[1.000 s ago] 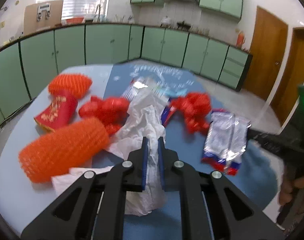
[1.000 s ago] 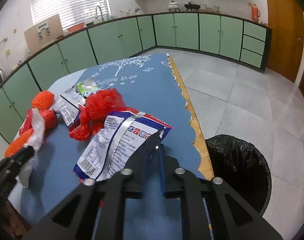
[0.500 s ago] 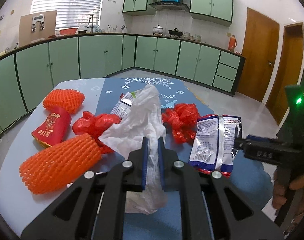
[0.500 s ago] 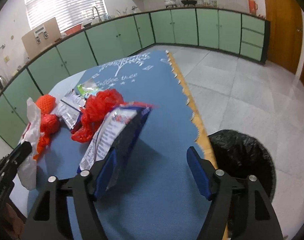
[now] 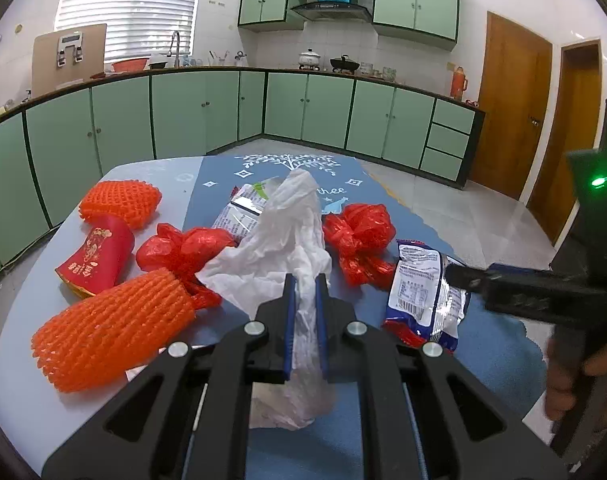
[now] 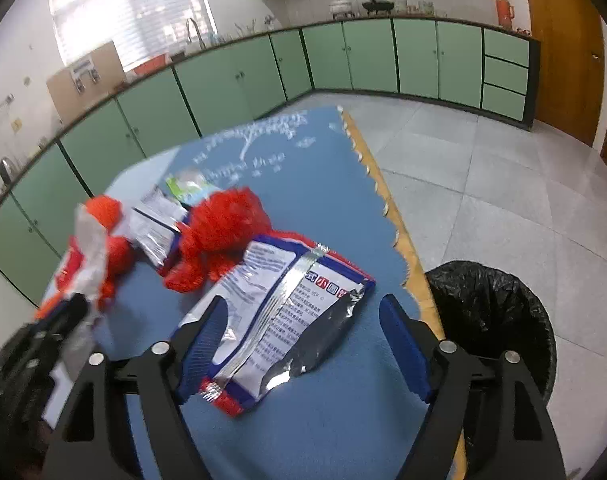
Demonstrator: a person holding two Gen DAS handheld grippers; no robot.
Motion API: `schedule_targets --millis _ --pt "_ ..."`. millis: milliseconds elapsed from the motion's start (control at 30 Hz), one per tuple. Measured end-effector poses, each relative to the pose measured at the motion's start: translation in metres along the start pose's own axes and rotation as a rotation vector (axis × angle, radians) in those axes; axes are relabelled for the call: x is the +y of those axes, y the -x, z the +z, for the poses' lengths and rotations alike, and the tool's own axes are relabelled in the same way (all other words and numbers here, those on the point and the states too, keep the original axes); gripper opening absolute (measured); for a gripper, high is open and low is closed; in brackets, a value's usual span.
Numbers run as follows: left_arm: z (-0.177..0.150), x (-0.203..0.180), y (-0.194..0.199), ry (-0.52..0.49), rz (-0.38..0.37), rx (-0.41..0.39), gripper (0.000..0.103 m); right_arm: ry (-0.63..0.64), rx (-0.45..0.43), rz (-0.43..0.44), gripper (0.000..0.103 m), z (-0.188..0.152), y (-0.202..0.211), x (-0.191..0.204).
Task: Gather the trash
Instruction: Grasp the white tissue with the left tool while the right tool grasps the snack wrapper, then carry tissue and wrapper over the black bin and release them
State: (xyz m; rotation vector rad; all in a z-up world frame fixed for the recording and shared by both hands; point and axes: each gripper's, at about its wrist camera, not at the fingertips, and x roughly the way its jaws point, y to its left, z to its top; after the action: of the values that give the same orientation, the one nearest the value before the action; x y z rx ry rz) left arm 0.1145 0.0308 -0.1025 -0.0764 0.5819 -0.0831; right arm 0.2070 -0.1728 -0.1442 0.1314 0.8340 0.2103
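The left gripper (image 5: 304, 304) pinches a white tissue (image 5: 287, 240) above the table (image 5: 19, 344); the right gripper (image 6: 303, 332), jaws just spread wide, straddles a snack wrapper (image 6: 279, 304). Only its view shows the bin (image 6: 499, 320).

The tablecloth (image 5: 383, 196) is blue, with a white tree and white letters printed on it, and its scalloped edge is white beside a yellow-brown strip. The two foam nets (image 5: 115, 332) are bright orange with a mesh pattern. The crumpled plastic bags (image 5: 359, 236) are red. The paper cup (image 5: 97, 260) is red with golden characters. The snack wrapper (image 6: 287, 312) is white, blue and red with silver foil and small dark print. The tissue (image 5: 283, 240) is white. The bin liner (image 6: 487, 312) is black. The cabinets (image 5: 323, 108) are light green with dark frames. The pads (image 6: 403, 348) are blue on black grippers.
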Motion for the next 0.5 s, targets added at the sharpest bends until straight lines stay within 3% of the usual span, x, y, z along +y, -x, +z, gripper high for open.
schedule_targets --millis 100,167,300,400,500 --pt "0.001 0.0 -0.002 -0.005 -0.001 0.003 0.009 -0.013 0.032 -0.007 0.082 0.004 -0.021 -0.004" --pt "0.001 0.0 -0.005 -0.008 -0.001 0.007 0.009 -0.026 0.057 -0.001 0.091 0.007 -0.032 -0.007" --pt "0.001 -0.001 -0.011 -0.012 -0.004 0.02 0.009 0.01 0.062 -0.033 0.091 0.004 -0.041 -0.005" --pt "0.001 -0.001 -0.014 -0.015 -0.005 0.025 0.009 0.031 0.045 -0.076 0.076 -0.001 -0.04 -0.004" --pt "0.002 -0.003 -0.018 -0.02 -0.009 0.029 0.009 0.025 0.025 -0.106 0.05 -0.004 -0.034 -0.011"
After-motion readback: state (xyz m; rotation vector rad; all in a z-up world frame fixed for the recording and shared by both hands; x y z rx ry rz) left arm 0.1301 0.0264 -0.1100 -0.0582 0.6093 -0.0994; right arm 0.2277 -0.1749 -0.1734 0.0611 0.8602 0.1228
